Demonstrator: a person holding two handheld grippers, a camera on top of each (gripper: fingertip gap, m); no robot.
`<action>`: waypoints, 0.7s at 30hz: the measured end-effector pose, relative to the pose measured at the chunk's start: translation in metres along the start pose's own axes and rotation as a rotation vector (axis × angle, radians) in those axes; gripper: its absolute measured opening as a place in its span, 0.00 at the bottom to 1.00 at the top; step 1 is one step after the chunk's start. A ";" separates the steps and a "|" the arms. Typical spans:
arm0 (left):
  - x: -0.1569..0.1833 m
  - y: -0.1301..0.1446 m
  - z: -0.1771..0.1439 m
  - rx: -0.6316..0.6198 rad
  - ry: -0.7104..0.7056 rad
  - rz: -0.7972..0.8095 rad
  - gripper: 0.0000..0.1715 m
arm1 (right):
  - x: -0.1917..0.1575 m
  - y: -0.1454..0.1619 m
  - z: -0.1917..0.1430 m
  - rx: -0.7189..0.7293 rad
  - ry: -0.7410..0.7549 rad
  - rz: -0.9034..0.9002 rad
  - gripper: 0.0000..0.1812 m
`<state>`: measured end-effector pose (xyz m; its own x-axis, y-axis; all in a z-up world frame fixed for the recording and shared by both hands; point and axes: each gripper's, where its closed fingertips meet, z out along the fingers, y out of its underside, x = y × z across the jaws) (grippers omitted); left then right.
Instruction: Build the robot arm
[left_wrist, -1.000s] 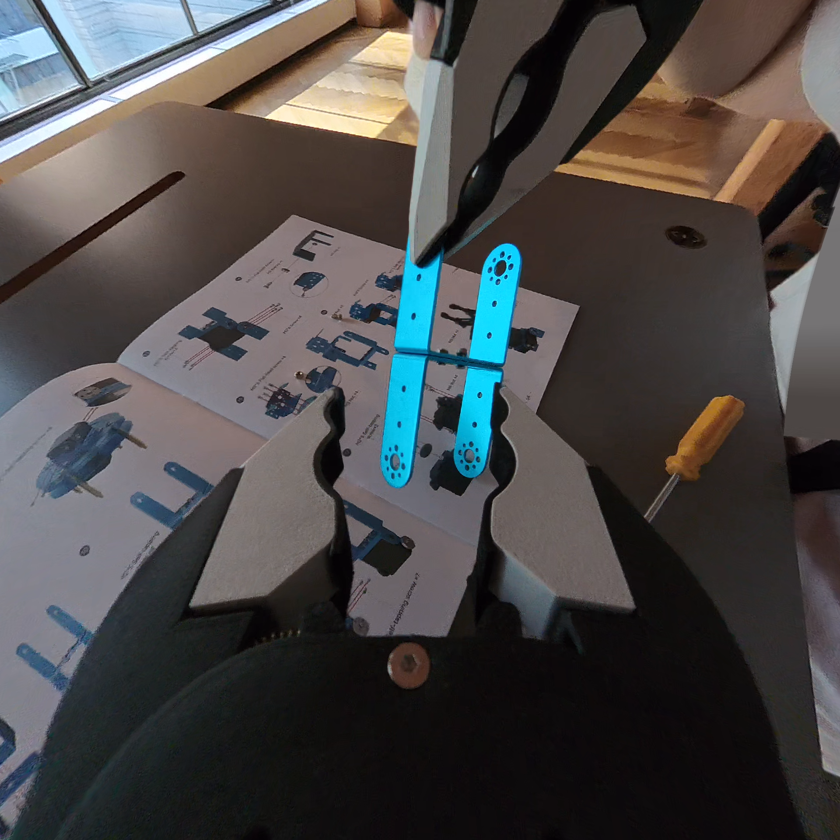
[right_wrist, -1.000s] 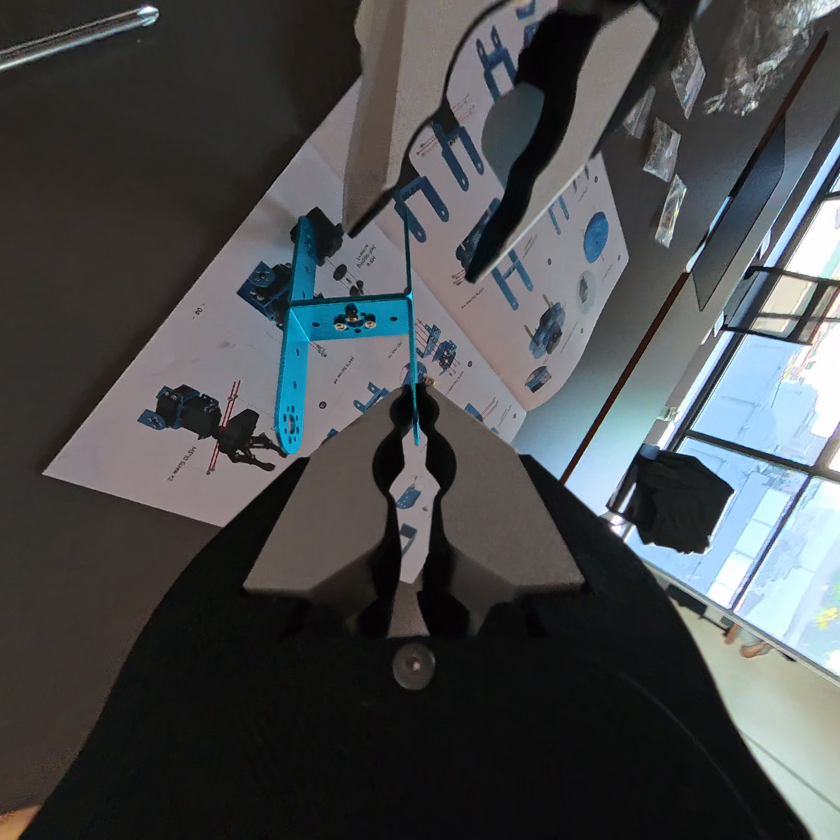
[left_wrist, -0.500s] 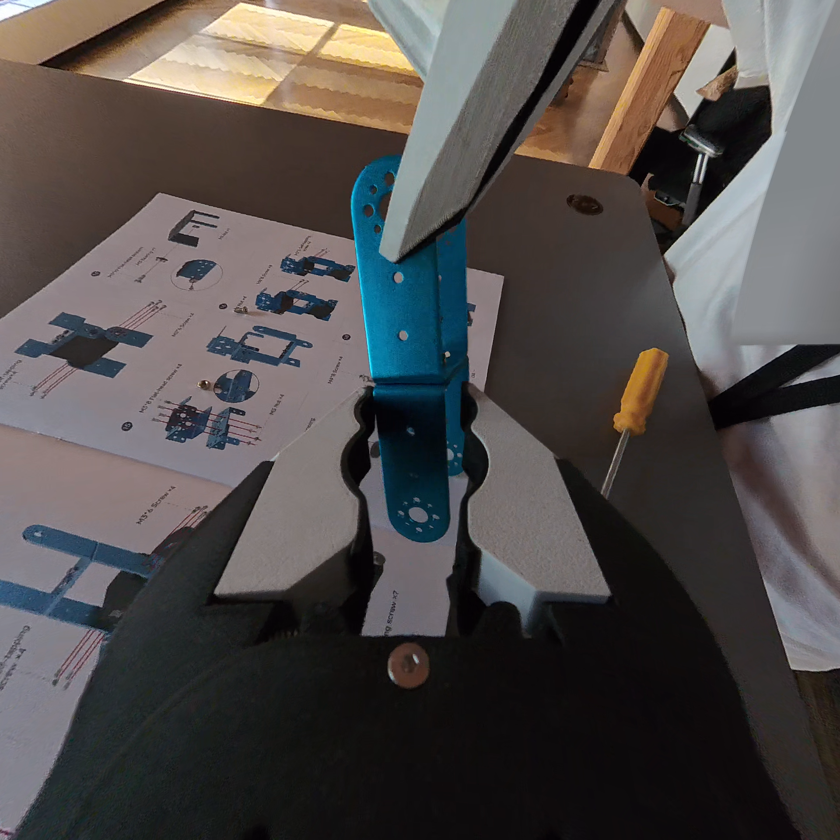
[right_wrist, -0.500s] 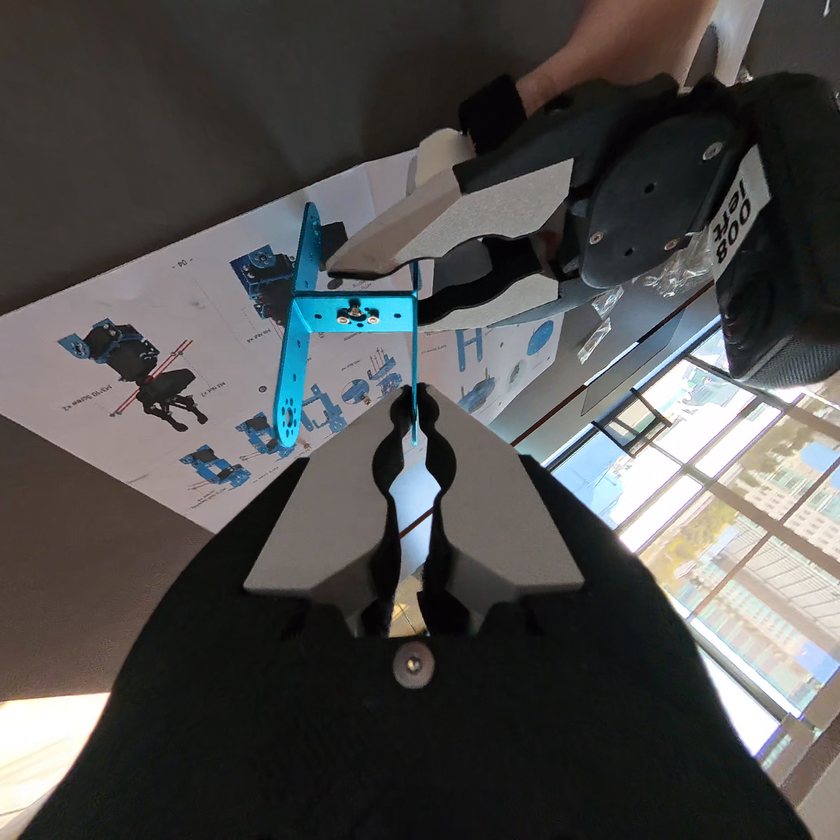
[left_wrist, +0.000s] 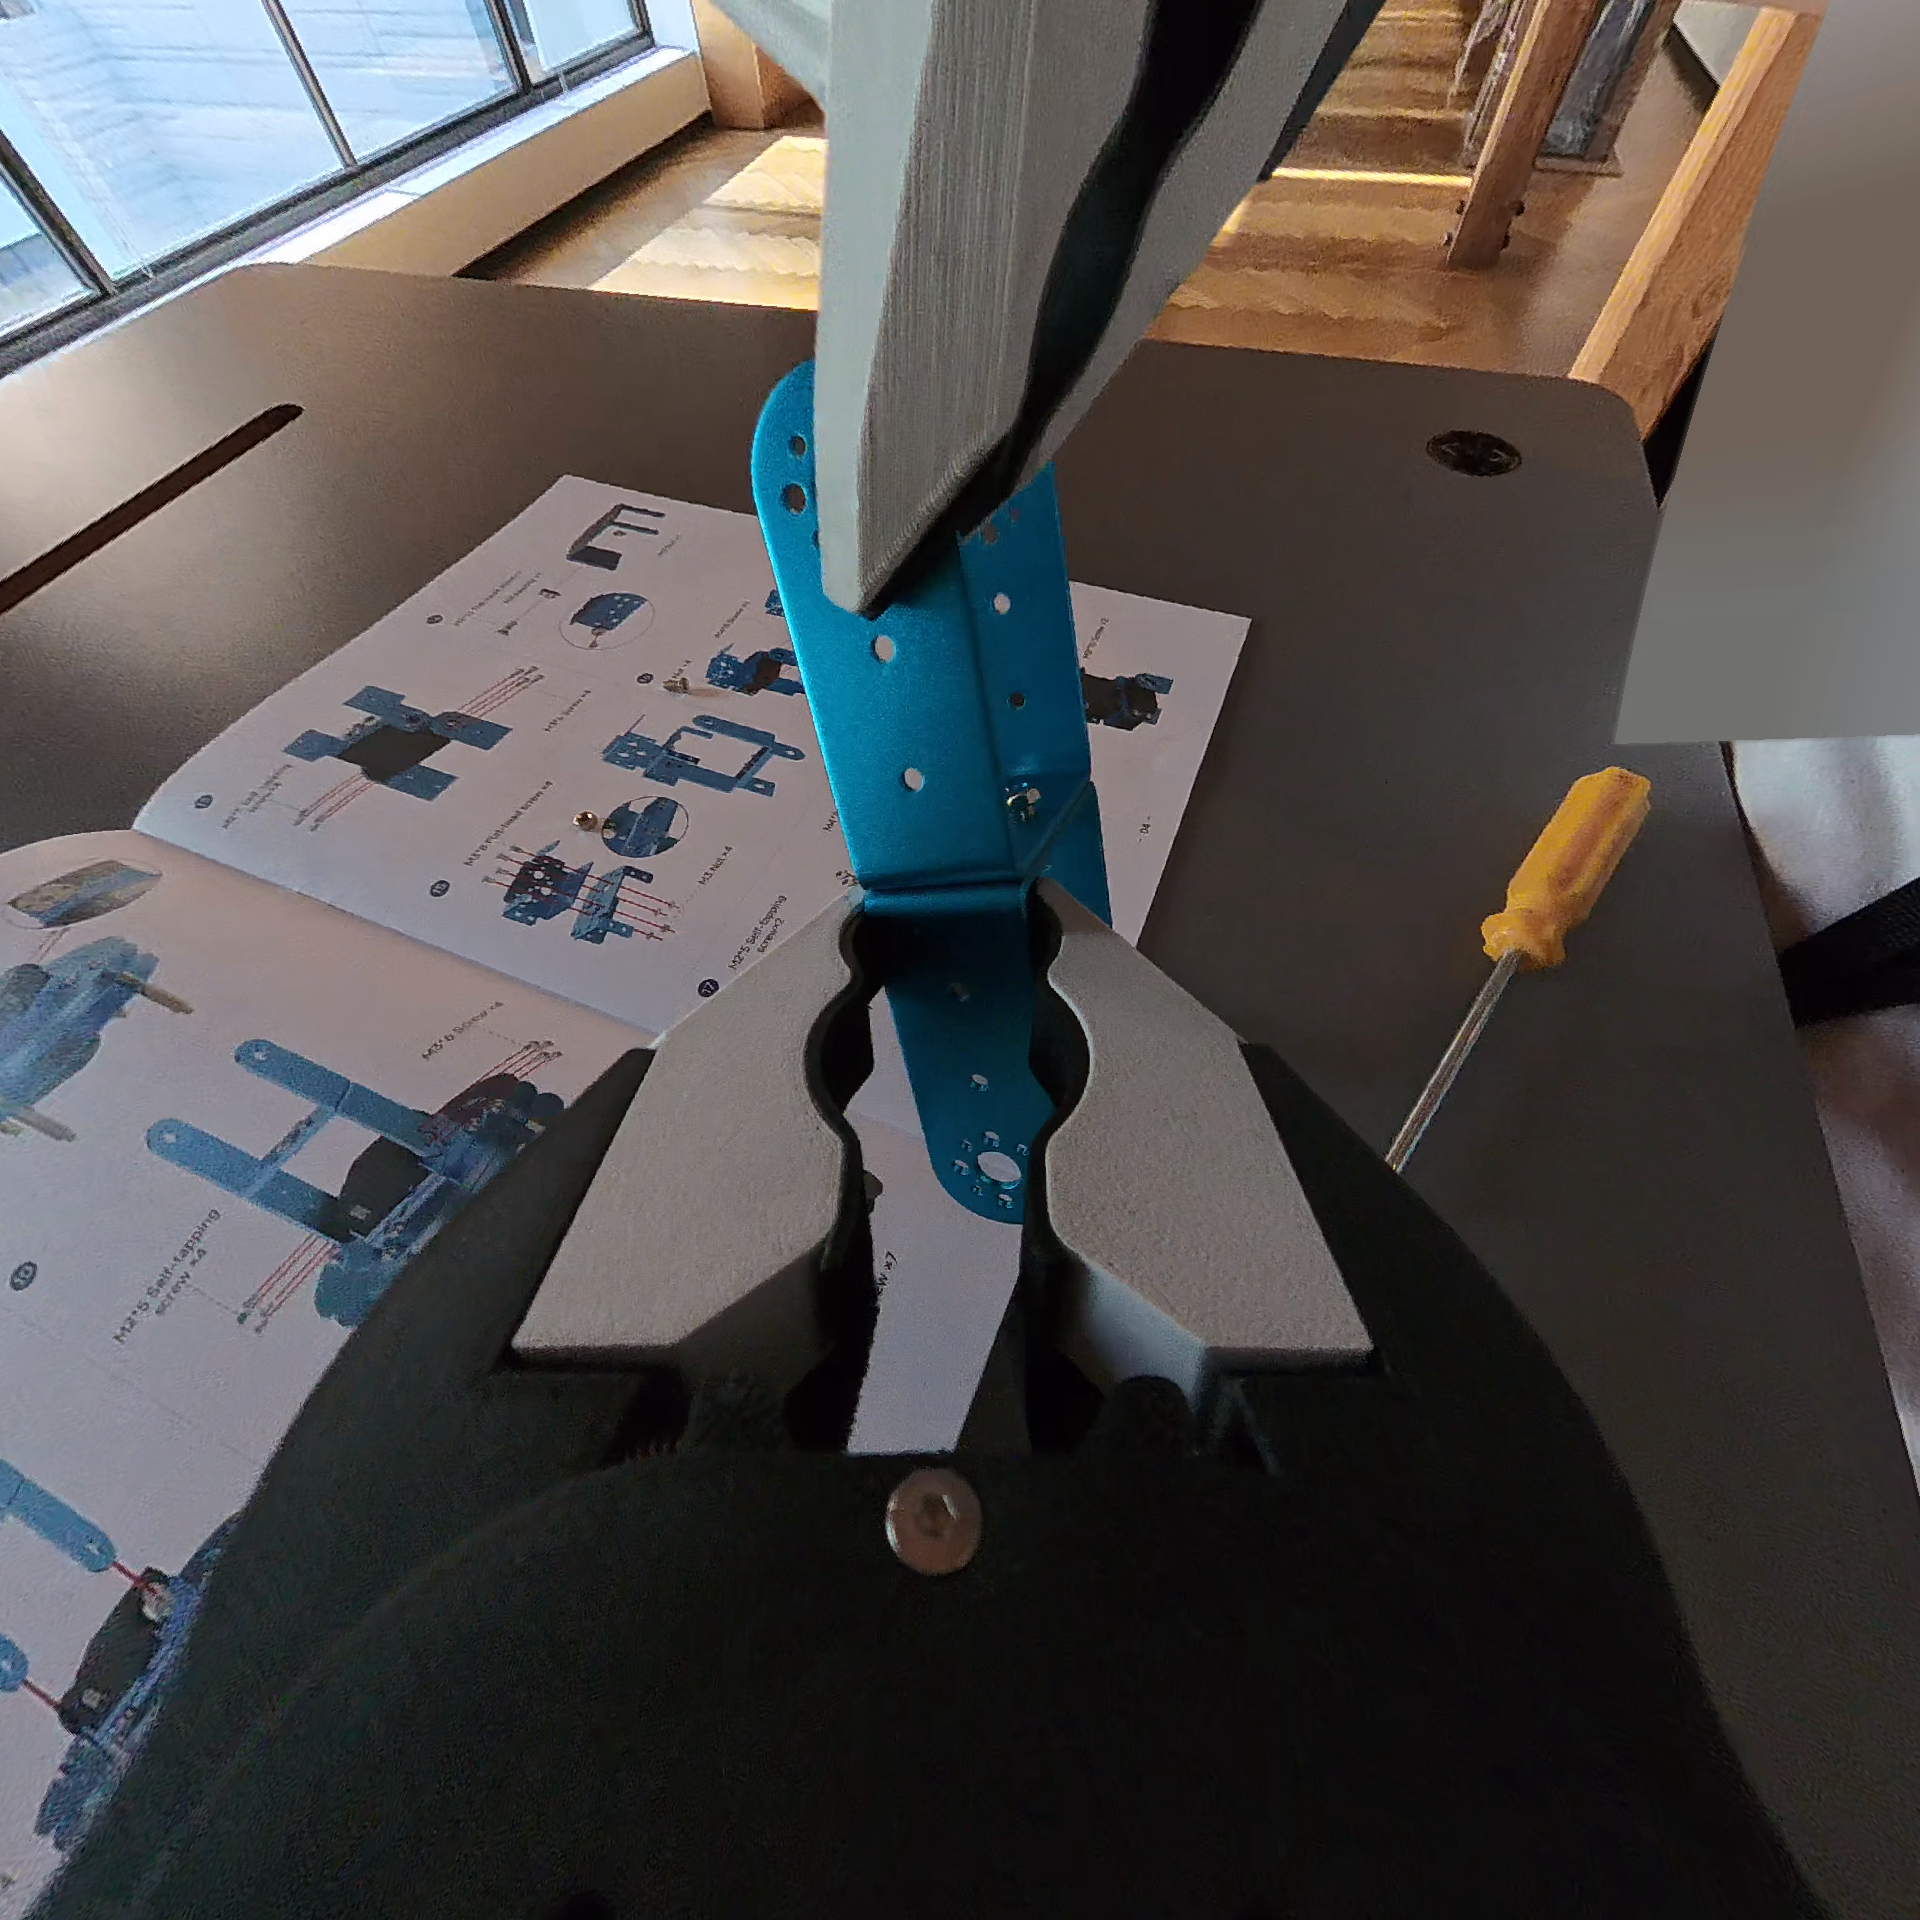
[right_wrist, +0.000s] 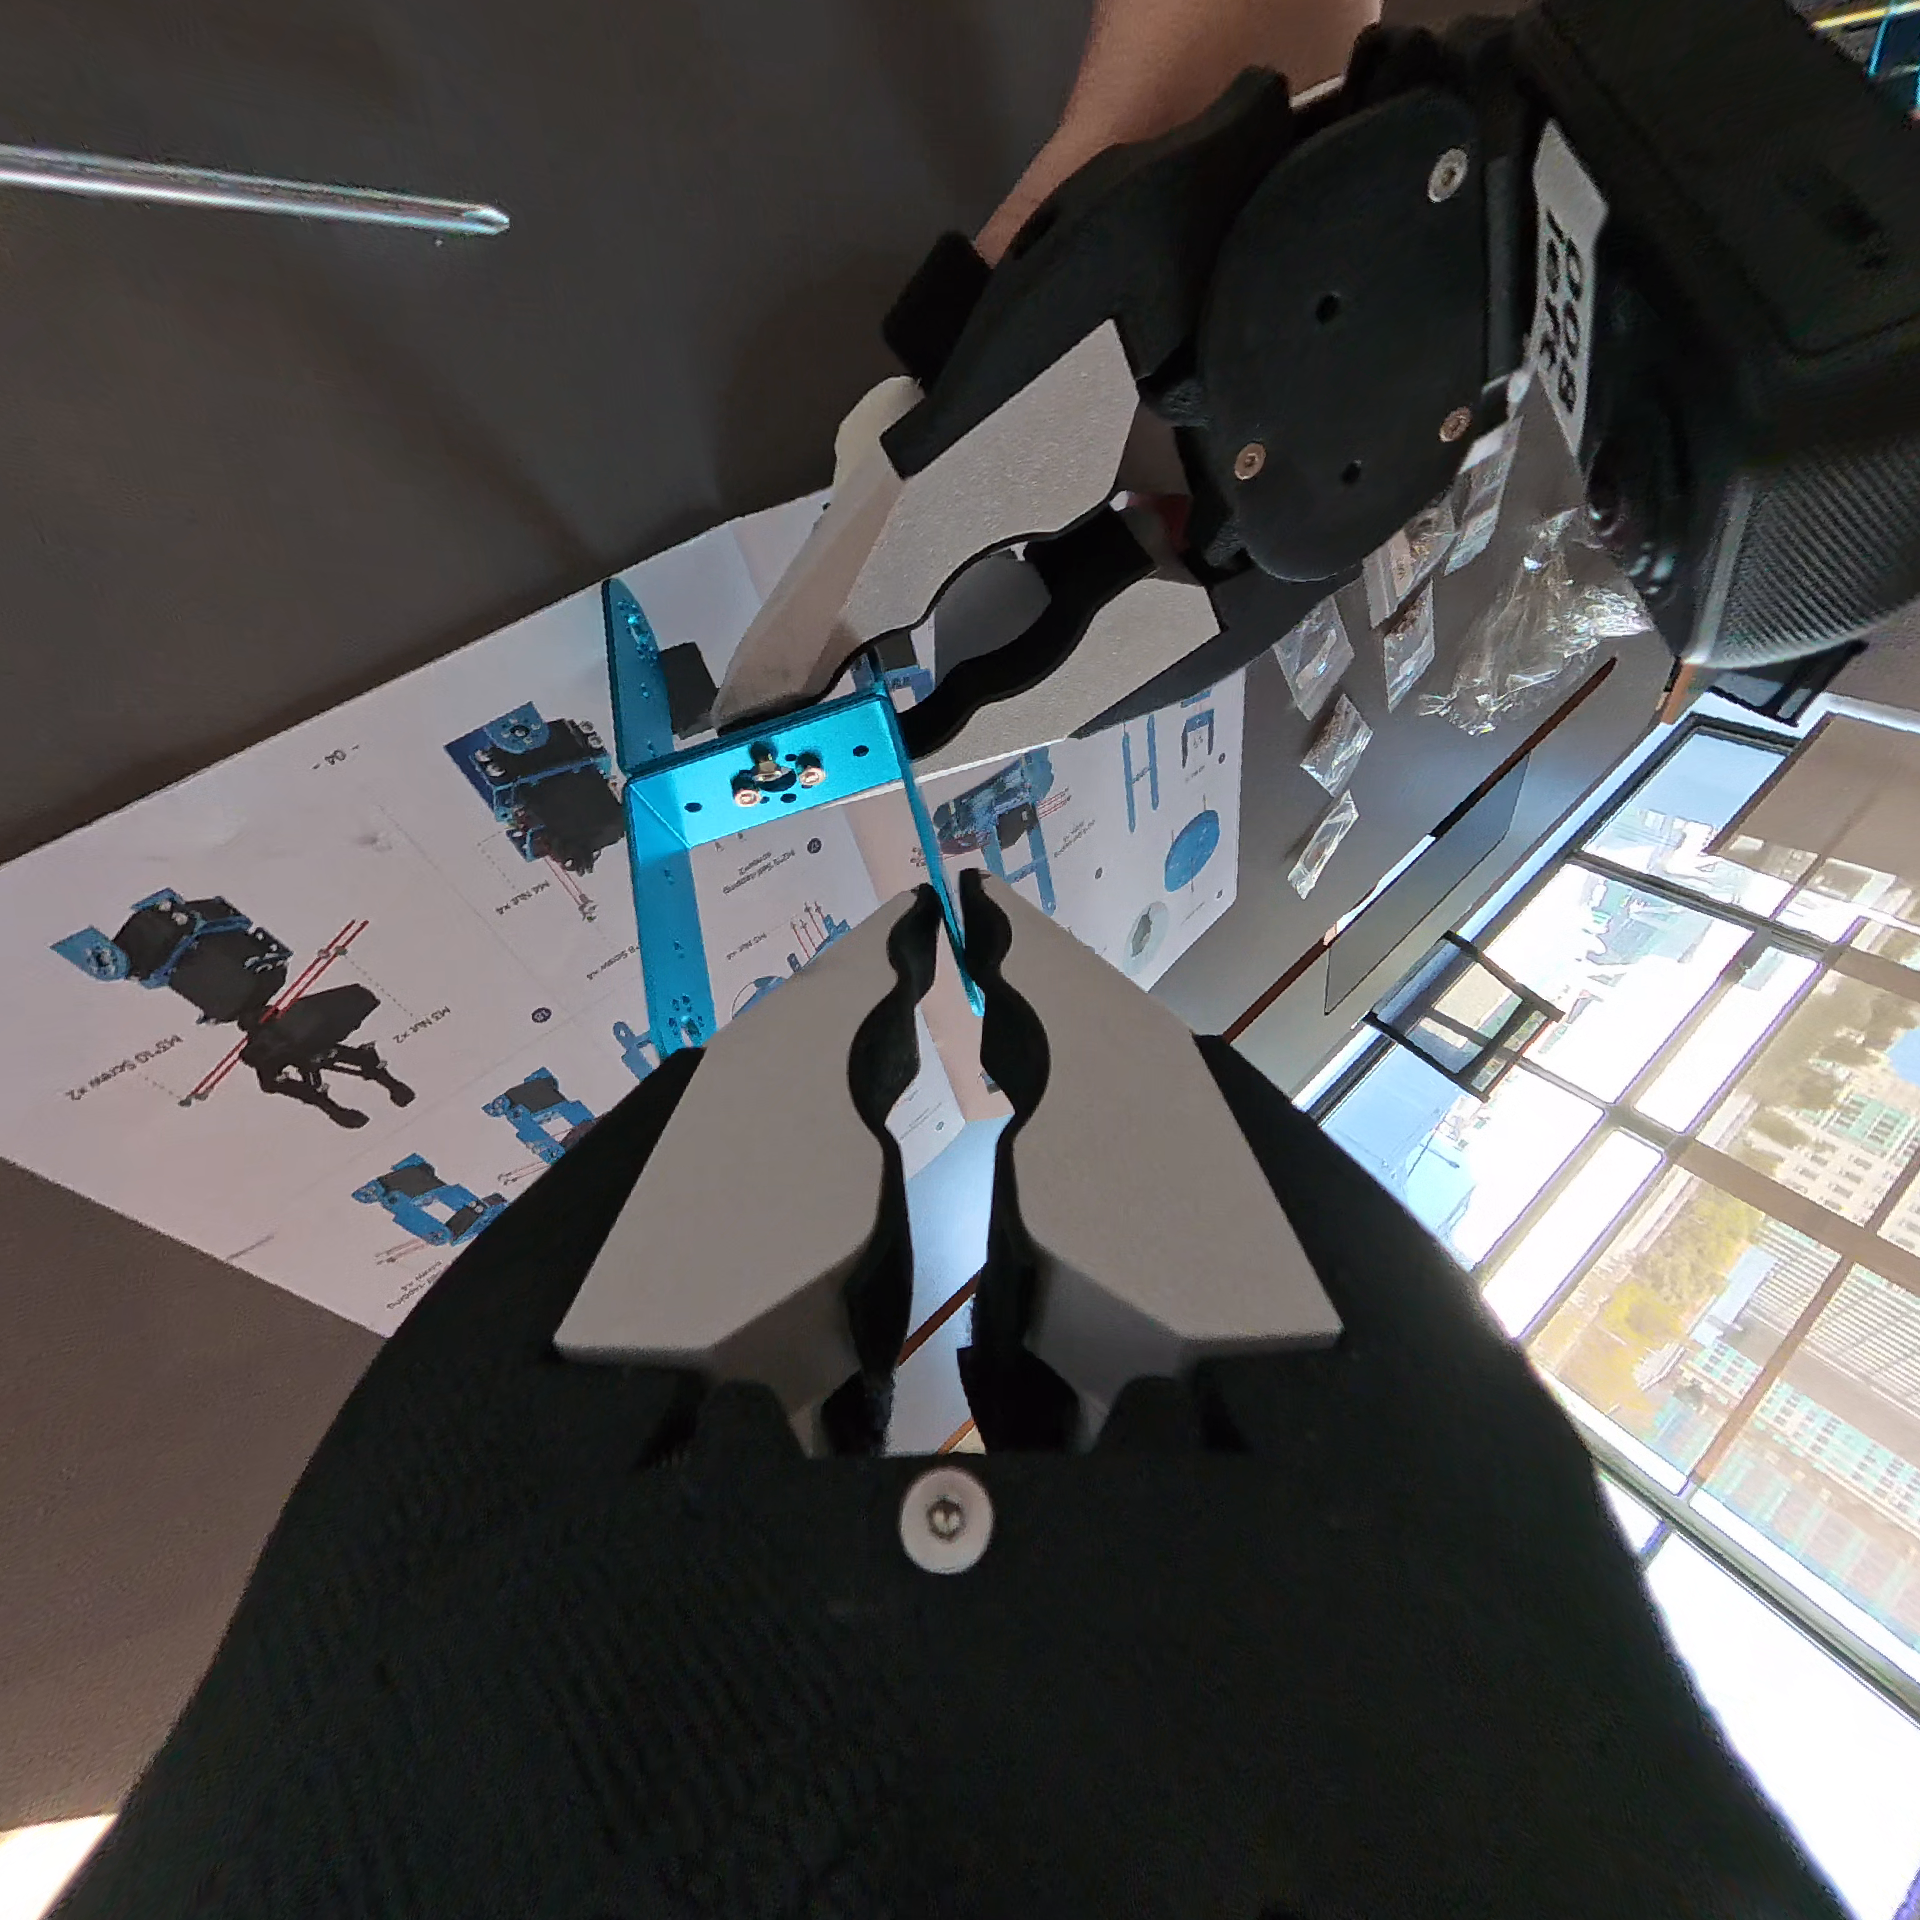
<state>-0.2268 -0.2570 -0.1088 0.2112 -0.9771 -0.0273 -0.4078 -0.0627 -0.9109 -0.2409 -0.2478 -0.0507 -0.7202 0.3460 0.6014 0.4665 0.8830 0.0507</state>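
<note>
Right hand-held gripper (right_wrist: 945, 894): clamped on one thin arm of the blue bracket (left_wrist: 935, 748), gripping from above.
Left hand-held gripper (left_wrist: 940, 914): tips closed against the bracket's cross-piece, lower arm lying between the fingers.
Bracket: held in the air over the instruction sheet (left_wrist: 436, 727), long axis roughly upright.
Bench (left_wrist: 1455, 644): yellow screwdriver (left_wrist: 1527, 925) lying well right.

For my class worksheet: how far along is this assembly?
Done: the blue bracket already has screws through its crossbar. In hand: left tongs and right tongs both clamp it above the manual. Seemingly left: the screwdriver lies untouched, and parts bags lie aside.
</note>
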 end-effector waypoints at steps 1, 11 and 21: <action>0.000 0.000 -0.001 0.009 -0.007 -0.002 0.13 | 0.001 -0.001 0.000 0.000 0.000 0.003 0.02; -0.002 0.009 -0.005 0.005 -0.033 0.027 0.12 | 0.016 -0.006 -0.009 0.072 0.069 0.260 0.10; -0.001 0.015 -0.003 -0.032 -0.038 0.087 0.12 | -0.004 0.005 -0.066 0.710 0.209 0.908 0.23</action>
<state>-0.2361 -0.2575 -0.1206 0.2070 -0.9707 -0.1217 -0.4538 0.0150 -0.8910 -0.2013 -0.2655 0.0000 -0.1409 0.9400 0.3107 0.3267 0.3404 -0.8817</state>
